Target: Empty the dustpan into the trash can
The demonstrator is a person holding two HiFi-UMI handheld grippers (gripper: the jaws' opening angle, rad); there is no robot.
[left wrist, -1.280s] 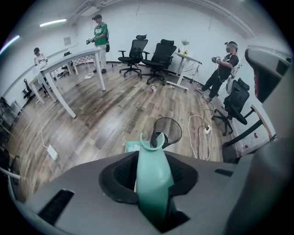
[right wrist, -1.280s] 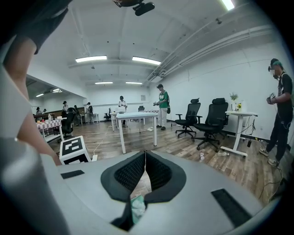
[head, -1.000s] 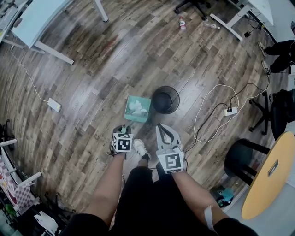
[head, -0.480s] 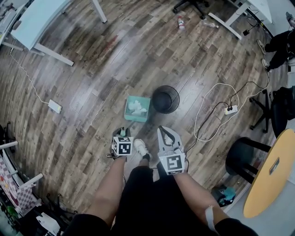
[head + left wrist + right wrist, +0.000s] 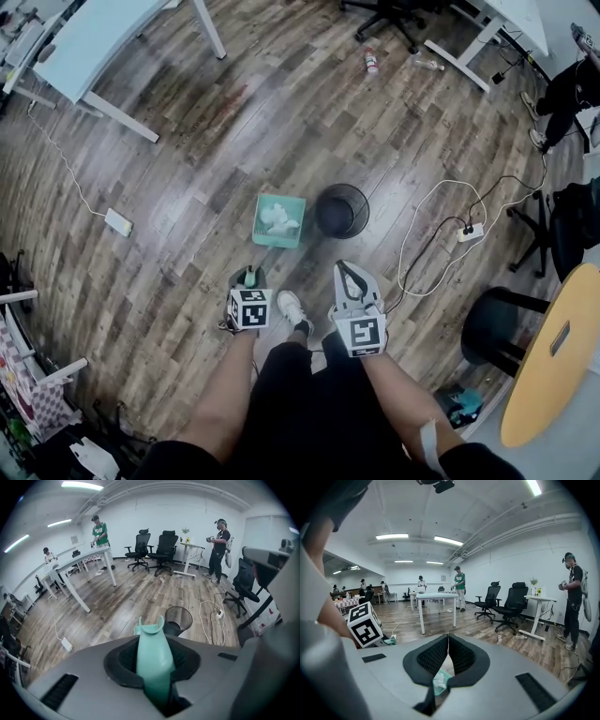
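A teal dustpan [image 5: 280,221] with crumpled white paper in it sits on the wood floor, just left of a black mesh trash can [image 5: 342,210]. My left gripper [image 5: 248,278] is shut on the dustpan's upright teal handle [image 5: 151,641], which runs up between the jaws to a forked tip. The trash can [image 5: 178,619] shows just beyond that tip, to the right. My right gripper [image 5: 349,273] hangs beside it, jaws shut on nothing. In the right gripper view [image 5: 448,639] the dustpan [image 5: 440,682] shows through the gap below the closed pads.
A white cable loops to a power strip [image 5: 469,231] right of the can. A black stool [image 5: 497,323] and a yellow round table [image 5: 553,356] stand at the right. A white desk [image 5: 103,37] is far left, a bottle [image 5: 371,62] far ahead. People stand by distant desks.
In the head view both grippers sit a little lower and nearer me than before, the left one keeping hold of the handle. The dustpan and the can stay side by side.
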